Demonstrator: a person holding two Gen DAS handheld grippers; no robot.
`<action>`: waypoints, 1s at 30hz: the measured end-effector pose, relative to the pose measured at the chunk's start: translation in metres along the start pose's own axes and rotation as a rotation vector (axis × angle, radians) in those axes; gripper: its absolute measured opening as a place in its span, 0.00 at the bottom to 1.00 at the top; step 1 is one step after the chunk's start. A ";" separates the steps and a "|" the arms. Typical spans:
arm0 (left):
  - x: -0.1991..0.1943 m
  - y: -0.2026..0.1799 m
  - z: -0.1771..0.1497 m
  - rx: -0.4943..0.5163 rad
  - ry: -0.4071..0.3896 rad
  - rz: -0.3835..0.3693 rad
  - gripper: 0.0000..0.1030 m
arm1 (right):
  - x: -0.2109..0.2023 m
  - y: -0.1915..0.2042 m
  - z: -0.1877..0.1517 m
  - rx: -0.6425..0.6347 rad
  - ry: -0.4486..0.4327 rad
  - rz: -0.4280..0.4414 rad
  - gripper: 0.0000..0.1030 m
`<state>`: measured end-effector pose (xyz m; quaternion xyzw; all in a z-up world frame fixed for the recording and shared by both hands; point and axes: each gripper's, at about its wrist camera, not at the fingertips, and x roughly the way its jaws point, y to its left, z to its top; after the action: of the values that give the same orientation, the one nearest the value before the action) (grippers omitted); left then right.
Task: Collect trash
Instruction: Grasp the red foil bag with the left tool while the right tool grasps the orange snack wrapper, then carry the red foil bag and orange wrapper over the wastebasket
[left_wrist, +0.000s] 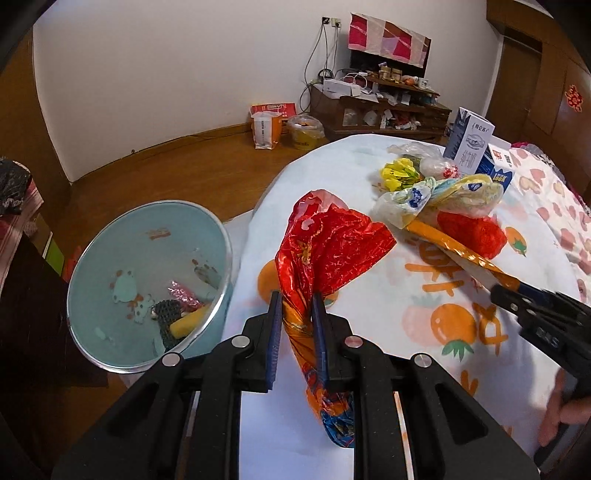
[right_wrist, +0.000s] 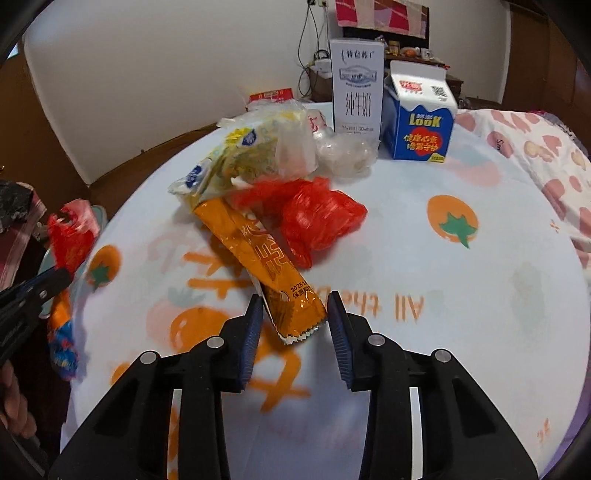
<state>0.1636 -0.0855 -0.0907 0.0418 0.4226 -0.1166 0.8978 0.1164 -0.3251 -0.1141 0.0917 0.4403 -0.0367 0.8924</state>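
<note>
My left gripper (left_wrist: 297, 301) is shut on a crumpled red and orange foil wrapper (left_wrist: 325, 251), held above the table's left edge; it also shows in the right wrist view (right_wrist: 68, 240). A light blue trash bin (left_wrist: 147, 284) with some scraps inside stands on the floor to the left. My right gripper (right_wrist: 295, 306) is open, its fingers on either side of the near end of a long orange snack wrapper (right_wrist: 258, 266), seen too in the left wrist view (left_wrist: 461, 254). Behind it lie a red plastic bag (right_wrist: 321, 218) and a yellow-white plastic bag (right_wrist: 251, 155).
The round table (right_wrist: 461, 295) has a white cloth with orange fruit prints. A tall white milk carton (right_wrist: 356, 85) and a blue carton (right_wrist: 421, 118) stand at its back, with a clear bag (right_wrist: 345, 155) and yellow wrappers (left_wrist: 400, 171). A cluttered wooden cabinet (left_wrist: 380, 107) stands by the wall.
</note>
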 end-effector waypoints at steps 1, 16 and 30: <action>-0.003 0.002 -0.001 0.003 -0.007 0.004 0.16 | -0.007 0.000 -0.003 0.002 -0.005 0.002 0.35; -0.037 0.035 -0.012 -0.006 -0.067 0.069 0.16 | -0.082 0.034 -0.017 -0.016 -0.142 0.040 0.33; -0.042 0.099 -0.010 -0.079 -0.087 0.203 0.16 | -0.069 0.118 0.001 -0.126 -0.167 0.113 0.33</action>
<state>0.1544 0.0198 -0.0675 0.0439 0.3809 -0.0099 0.9235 0.0925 -0.2102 -0.0432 0.0567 0.3599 0.0337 0.9306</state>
